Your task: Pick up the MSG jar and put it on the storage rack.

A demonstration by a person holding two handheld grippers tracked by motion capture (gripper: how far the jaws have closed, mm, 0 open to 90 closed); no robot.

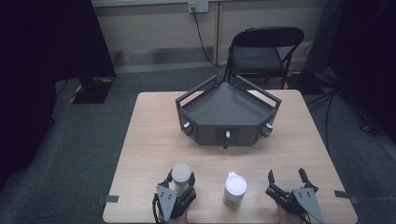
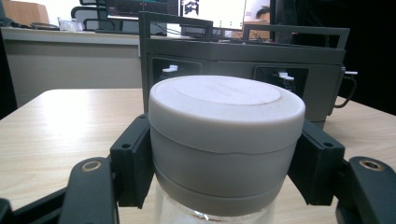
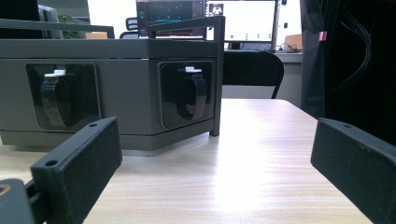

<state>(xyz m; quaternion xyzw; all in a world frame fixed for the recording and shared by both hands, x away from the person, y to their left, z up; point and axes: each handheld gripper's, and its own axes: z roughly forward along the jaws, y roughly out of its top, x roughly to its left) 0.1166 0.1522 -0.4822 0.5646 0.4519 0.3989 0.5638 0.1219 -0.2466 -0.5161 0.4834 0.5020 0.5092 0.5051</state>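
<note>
Left gripper [image 1: 181,183] clamps grey-lidded jar [image 2: 226,140] (glass visible close-up); right gripper [image 1: 286,177] gapes.

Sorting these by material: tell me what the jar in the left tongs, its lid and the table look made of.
Jar: clear, glossy body below the cap, glass or clear plastic; hard to tell which. Lid: pale grey, matte, evenly moulded, probably plastic. Table: light wood-grain top with a smooth sheen, likely laminate rather than solid wood.
</note>
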